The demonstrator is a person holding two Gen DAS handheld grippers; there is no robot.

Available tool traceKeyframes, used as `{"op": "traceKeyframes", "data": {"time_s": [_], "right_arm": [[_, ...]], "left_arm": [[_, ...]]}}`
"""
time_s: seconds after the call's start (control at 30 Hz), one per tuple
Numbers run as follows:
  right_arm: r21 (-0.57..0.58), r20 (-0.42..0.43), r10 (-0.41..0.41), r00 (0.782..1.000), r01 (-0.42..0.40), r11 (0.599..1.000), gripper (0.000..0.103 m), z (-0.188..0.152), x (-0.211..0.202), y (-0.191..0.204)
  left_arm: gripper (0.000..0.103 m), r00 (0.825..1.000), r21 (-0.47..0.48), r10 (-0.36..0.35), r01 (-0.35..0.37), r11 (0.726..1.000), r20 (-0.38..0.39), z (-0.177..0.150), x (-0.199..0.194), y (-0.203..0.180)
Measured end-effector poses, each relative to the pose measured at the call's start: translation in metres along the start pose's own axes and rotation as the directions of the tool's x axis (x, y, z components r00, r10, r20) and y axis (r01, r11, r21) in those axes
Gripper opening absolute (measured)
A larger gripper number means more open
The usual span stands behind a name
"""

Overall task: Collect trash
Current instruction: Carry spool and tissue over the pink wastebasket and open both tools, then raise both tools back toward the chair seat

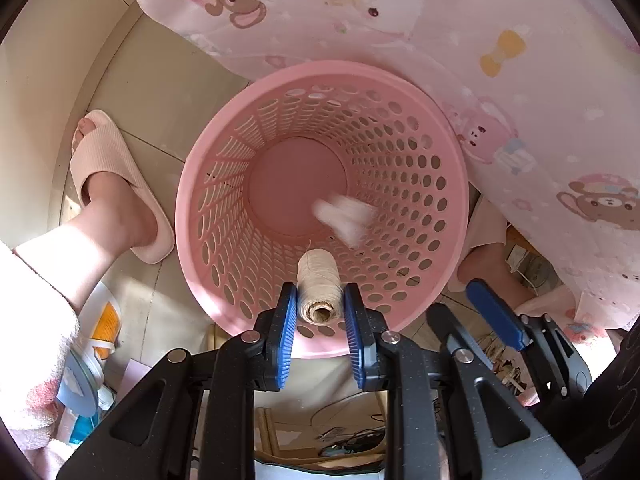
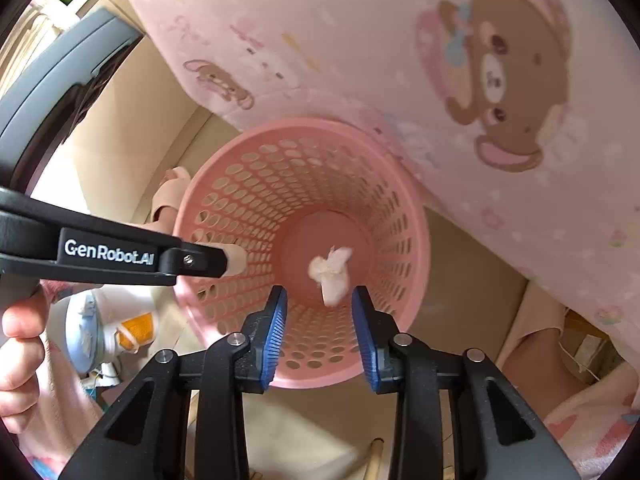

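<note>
Left gripper (image 1: 320,300) clamped on a spool of twine (image 1: 319,284), pads across the wound sides, poised just above the near rim of the pink perforated wastebasket (image 1: 456,168); spool likely light and firm, cord windings giving good friction, so a mid-body pinch suits best. Right gripper (image 2: 320,320) jaws parted and empty, with a crumpled white tissue (image 2: 331,270) blurred just beyond the fingertips, inside the basket, apparently dropping; tissue judged featherlight, soft, easily crushed, graspable anywhere.

Black claws (image 2: 320,334) with ribbed blue pads (image 2: 275,334), silver screws, white "GenRobot.AI" lettering; fuzzy pink sleeves, pink slippers (image 1: 116,184)
</note>
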State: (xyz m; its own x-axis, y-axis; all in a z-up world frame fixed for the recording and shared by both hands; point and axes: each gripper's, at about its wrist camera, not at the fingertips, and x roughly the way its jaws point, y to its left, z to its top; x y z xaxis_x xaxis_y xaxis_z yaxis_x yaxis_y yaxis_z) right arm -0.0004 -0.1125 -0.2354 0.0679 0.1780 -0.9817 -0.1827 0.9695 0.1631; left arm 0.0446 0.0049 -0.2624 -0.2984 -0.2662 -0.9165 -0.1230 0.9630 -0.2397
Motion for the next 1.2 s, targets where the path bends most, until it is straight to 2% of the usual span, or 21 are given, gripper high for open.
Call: {"op": "traceKeyframes", "data": {"time_s": [0.13, 0.33, 0.4, 0.47, 0.57, 0.7, 0.8, 0.9, 0.93, 1.0, 1.1, 1.2], "right_arm": [[0.006, 0.057, -0.022, 0.998, 0.021, 1.0, 0.054, 0.001, -0.017, -0.002], [-0.016, 0.158, -0.073, 0.985, 0.076, 0.997, 0.058, 0.004, -0.048, -0.001], [-0.015, 0.19, -0.085, 0.978, 0.09, 0.996, 0.058, 0.004, -0.06, -0.002], [-0.018, 0.228, -0.098, 0.969, 0.105, 0.994, 0.061, 0.003, -0.073, -0.001], [-0.023, 0.298, -0.112, 0.948, 0.124, 0.992, 0.067, -0.001, -0.095, 0.0], [-0.022, 0.395, -0.125, 0.91, 0.145, 0.989, 0.072, -0.01, -0.126, 0.002], [-0.015, 0.461, -0.13, 0.878, 0.155, 0.988, 0.073, -0.015, -0.147, 0.002], [-0.006, 0.522, -0.131, 0.843, 0.157, 0.988, 0.076, -0.017, -0.173, -0.001], [-0.005, 0.539, -0.134, 0.832, 0.162, 0.987, 0.077, -0.016, -0.181, -0.002], [0.004, 0.571, -0.145, 0.808, 0.173, 0.985, 0.077, -0.011, -0.199, -0.006], [0.023, 0.609, -0.143, 0.78, 0.163, 0.986, 0.081, 0.005, -0.23, -0.019], [0.031, 0.63, -0.157, 0.76, 0.177, 0.984, 0.083, 0.023, -0.258, -0.032]], "left_arm": [[0.02, 1.0, 0.016, -0.002, 0.001, 1.0, 0.025, -0.001, -0.009, -0.004], [0.024, 0.995, 0.044, 0.007, -0.012, 0.999, 0.099, -0.004, -0.029, -0.014], [0.04, 0.989, 0.05, 0.019, -0.026, 0.998, 0.147, -0.006, -0.04, -0.016], [0.05, 0.975, 0.06, 0.032, -0.046, 0.997, 0.22, -0.01, -0.056, -0.019], [0.061, 0.939, 0.076, 0.046, -0.076, 0.994, 0.34, -0.016, -0.083, -0.025], [0.067, 0.867, 0.109, 0.079, -0.151, 0.982, 0.491, -0.028, -0.116, -0.034], [0.067, 0.814, 0.148, 0.065, -0.182, 0.972, 0.578, -0.039, -0.137, -0.04], [0.069, 0.766, 0.181, 0.031, -0.191, 0.965, 0.642, -0.051, -0.156, -0.047], [0.07, 0.755, 0.198, 0.013, -0.189, 0.962, 0.656, -0.054, -0.164, -0.051], [0.076, 0.729, 0.226, -0.018, -0.188, 0.956, 0.684, -0.058, -0.181, -0.056], [0.083, 0.676, 0.224, 0.0, -0.243, 0.944, 0.737, -0.059, -0.21, -0.071], [0.091, 0.631, 0.221, -0.016, -0.247, 0.943, 0.775, -0.054, -0.24, -0.081]]}}
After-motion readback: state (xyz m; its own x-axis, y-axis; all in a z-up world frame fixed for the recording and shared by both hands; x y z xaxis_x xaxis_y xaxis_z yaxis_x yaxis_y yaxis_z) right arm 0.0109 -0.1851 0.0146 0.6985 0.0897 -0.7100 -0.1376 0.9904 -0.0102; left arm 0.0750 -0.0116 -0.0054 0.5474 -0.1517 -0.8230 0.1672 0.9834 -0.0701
